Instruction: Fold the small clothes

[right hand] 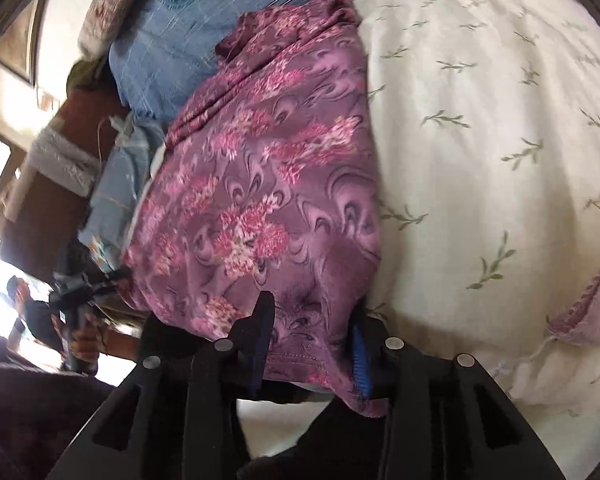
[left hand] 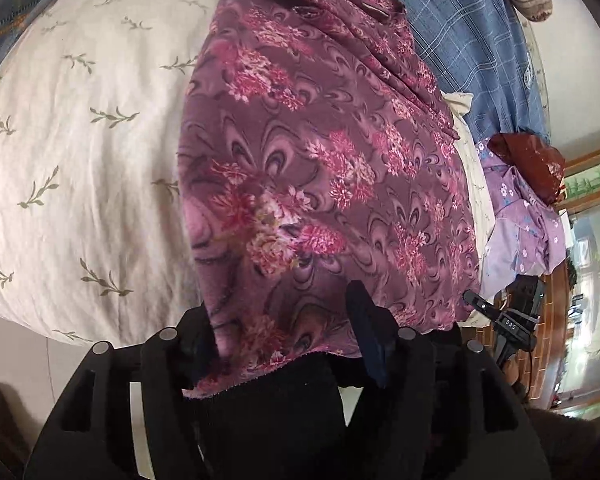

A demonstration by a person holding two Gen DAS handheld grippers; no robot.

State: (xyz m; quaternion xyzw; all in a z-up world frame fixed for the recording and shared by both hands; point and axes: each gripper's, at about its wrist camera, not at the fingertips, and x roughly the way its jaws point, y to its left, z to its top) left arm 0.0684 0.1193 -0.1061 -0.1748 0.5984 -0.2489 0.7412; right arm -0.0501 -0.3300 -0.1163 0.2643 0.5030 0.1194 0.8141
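Observation:
A purple floral garment (left hand: 320, 168) lies stretched on a cream bedspread (left hand: 80, 140) with a leaf print. My left gripper (left hand: 284, 332) has its near hem between the fingers, one finger hidden under the cloth. In the right wrist view the same garment (right hand: 268, 184) runs away from my right gripper (right hand: 312, 344), whose fingers stand on either side of another hem corner. The right gripper (left hand: 500, 316) also shows in the left wrist view, and the left gripper (right hand: 80, 292) in the right wrist view.
A blue checked cloth (left hand: 468, 36) lies beyond the garment. A lilac flowered garment (left hand: 520, 216) and a dark red bag (left hand: 532, 160) lie at the bed's edge. A light blue garment (right hand: 120, 184) lies by the wooden bedside. The bedspread (right hand: 480, 140) fills the right.

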